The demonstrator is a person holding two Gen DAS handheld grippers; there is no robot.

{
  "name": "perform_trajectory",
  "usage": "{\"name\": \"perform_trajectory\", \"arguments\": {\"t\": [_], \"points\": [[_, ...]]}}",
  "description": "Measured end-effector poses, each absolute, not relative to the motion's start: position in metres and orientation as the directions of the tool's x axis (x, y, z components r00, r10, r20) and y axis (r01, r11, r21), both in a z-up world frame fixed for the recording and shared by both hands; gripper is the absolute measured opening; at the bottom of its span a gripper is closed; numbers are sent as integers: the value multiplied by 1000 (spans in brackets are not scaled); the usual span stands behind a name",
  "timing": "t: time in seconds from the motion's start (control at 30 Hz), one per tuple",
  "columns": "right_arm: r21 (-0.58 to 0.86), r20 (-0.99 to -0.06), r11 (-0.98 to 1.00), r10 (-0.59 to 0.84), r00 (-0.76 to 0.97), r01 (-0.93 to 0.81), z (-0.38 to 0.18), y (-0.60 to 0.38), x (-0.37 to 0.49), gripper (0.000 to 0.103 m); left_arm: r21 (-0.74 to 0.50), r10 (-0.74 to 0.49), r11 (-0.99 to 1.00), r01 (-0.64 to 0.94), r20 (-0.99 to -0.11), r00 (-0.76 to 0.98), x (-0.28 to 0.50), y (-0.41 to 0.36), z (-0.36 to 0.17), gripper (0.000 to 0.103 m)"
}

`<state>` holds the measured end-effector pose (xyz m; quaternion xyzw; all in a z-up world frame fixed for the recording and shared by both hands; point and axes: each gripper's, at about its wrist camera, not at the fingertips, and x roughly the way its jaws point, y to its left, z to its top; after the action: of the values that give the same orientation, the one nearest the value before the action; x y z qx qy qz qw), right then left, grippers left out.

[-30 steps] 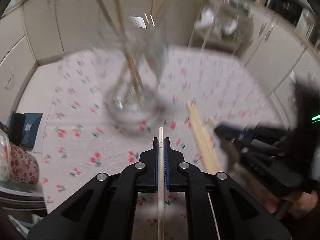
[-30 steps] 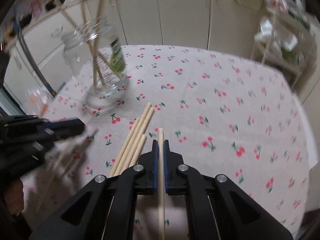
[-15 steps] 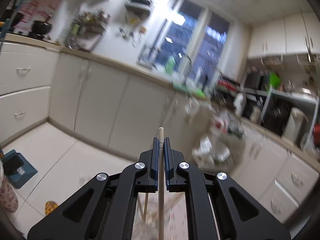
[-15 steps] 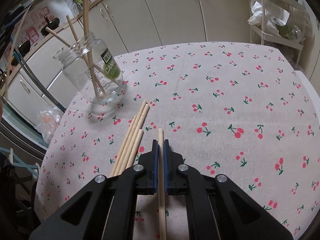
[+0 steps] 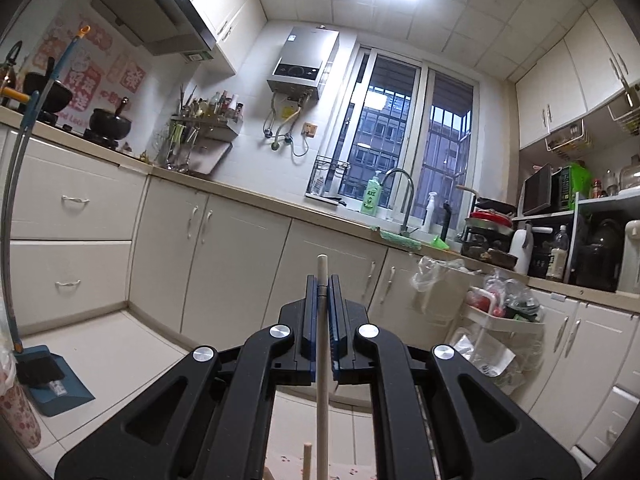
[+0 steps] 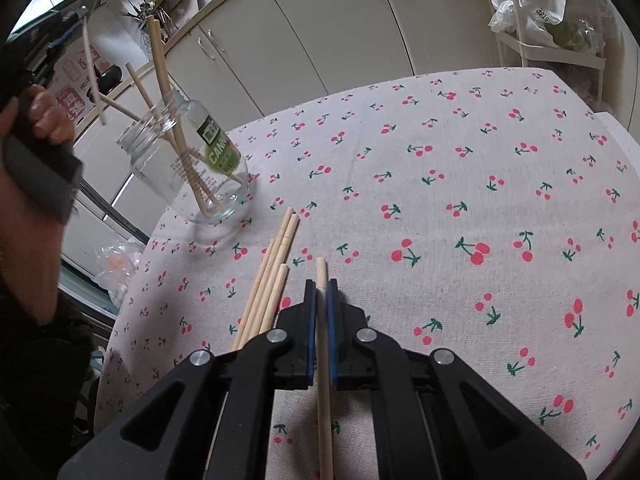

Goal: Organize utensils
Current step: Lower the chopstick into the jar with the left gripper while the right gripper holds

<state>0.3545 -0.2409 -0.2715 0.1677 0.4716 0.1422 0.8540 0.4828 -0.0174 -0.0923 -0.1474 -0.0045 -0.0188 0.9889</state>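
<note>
Nearest the right wrist camera, the right gripper [image 6: 321, 290] had its fingers clenched on a single wooden chopstick [image 6: 323, 364], held angled down over the counter [image 6: 460, 208], which was covered in a cherry-print cloth. Just to the left of those fingers, a small bundle of loose chopsticks [image 6: 269, 284] lay flat on the cloth, not yet put away. Beyond them stood a clear glass jar [image 6: 192, 168] with a green label, already holding several chopsticks that leaned outward at different angles. Above and beside the jar, a hand [image 6: 44, 120] held the left gripper [image 5: 322, 292], whose fingers were clenched on another chopstick [image 5: 322, 360], pointing level toward the far kitchen cabinets and window rather than down at the jar. The likely risk was at the jar mouth: the leaning sticks crowded the opening, so a chopstick lowered off-line might strike one, glance off the rim, or nudge the light jar over. Letting go too high could also make it bounce out.
</note>
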Motion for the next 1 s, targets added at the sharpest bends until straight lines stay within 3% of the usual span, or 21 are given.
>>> {"name": "perform_trajectory", "arguments": {"t": [0.3, 1.0], "points": [[454, -746, 888, 423, 514, -71, -274, -245, 355, 6, -199, -12, 980, 17, 27, 1000, 482, -34, -120, 5], [574, -686, 819, 484, 543, -5, -274, -261, 350, 6, -75, -75, 995, 66, -129, 989, 457, -37, -161, 8]]}}
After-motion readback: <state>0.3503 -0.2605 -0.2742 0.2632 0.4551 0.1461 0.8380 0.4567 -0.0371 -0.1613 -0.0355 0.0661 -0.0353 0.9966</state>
